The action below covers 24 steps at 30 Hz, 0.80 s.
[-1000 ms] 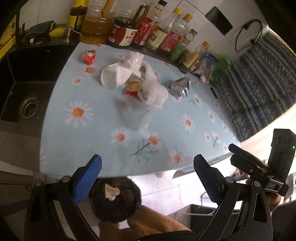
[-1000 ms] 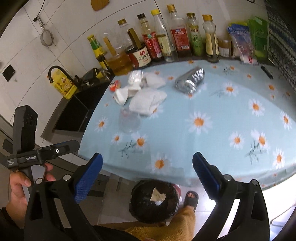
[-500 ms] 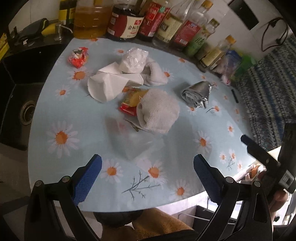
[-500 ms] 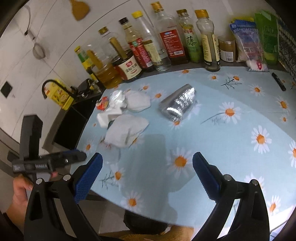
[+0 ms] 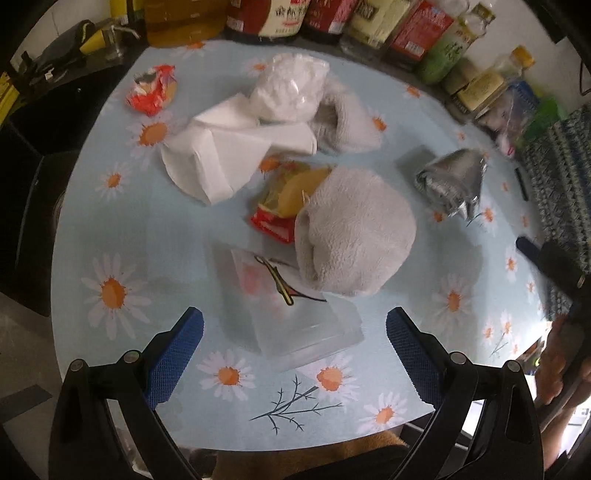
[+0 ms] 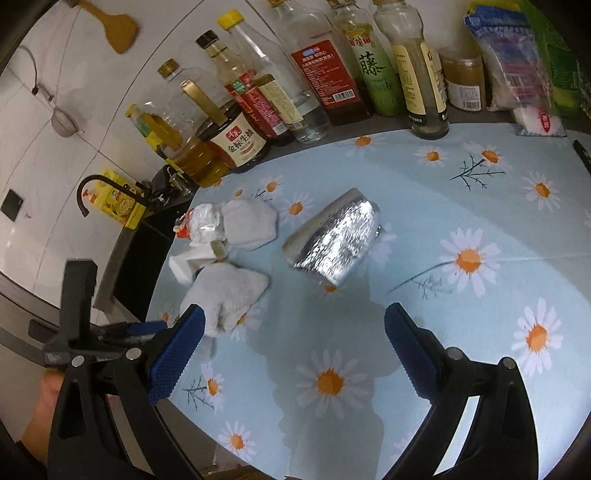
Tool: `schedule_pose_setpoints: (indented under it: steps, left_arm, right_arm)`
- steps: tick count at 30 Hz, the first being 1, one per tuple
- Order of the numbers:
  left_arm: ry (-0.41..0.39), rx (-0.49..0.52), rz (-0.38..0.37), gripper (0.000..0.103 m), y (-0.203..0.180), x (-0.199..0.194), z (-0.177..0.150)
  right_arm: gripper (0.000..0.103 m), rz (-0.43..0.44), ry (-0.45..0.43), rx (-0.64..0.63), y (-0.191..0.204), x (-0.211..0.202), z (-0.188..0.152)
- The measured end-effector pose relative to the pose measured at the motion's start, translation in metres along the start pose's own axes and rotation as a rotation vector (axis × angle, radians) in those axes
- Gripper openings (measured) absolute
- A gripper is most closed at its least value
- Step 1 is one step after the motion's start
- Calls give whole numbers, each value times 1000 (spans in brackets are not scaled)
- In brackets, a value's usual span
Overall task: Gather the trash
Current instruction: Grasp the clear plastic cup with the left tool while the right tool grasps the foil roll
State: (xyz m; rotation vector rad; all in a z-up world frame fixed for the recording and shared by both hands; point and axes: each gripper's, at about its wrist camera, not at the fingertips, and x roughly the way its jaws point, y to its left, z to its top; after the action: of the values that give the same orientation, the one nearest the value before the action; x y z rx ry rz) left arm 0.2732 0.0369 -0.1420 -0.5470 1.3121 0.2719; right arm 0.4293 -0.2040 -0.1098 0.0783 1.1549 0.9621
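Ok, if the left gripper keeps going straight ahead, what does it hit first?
Probably the clear plastic wrapper lying flat on the daisy tablecloth, between the open left gripper fingers; the grey fleece cloth lies just beyond. Depth is uncertain.

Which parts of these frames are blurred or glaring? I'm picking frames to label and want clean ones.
Left wrist view: motion blur smears the bottle row and silver foil bag; the clear plastic cup is hard to outline. Right wrist view: sharper, but the foil bag glares and straight lines bow near the edges.

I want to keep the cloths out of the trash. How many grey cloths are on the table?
2. One grey cloth lies bunched on the yellow wrapper; the other cloth lies behind it, beside the white bag. More could be hidden.
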Motion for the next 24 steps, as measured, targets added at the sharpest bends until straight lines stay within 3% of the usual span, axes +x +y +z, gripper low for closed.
schedule_pose_setpoints:
  steps: [6, 13, 18, 24]
  left_arm:
    - [10, -12, 48, 96, -1, 8, 3]
    - [-3, -12, 83, 94, -1, 11, 5]
    - [-9, -10, 89, 66, -7, 12, 10]
    - [-28, -1, 87, 62, -17, 11, 10]
  right_arm:
    - [97, 43, 70, 74, -21, 25, 13]
    - [97, 110, 89, 177, -40, 40, 27]
    - [97, 105, 82, 200, -45, 48, 42]
    - [95, 117, 122, 236, -50, 67, 53]
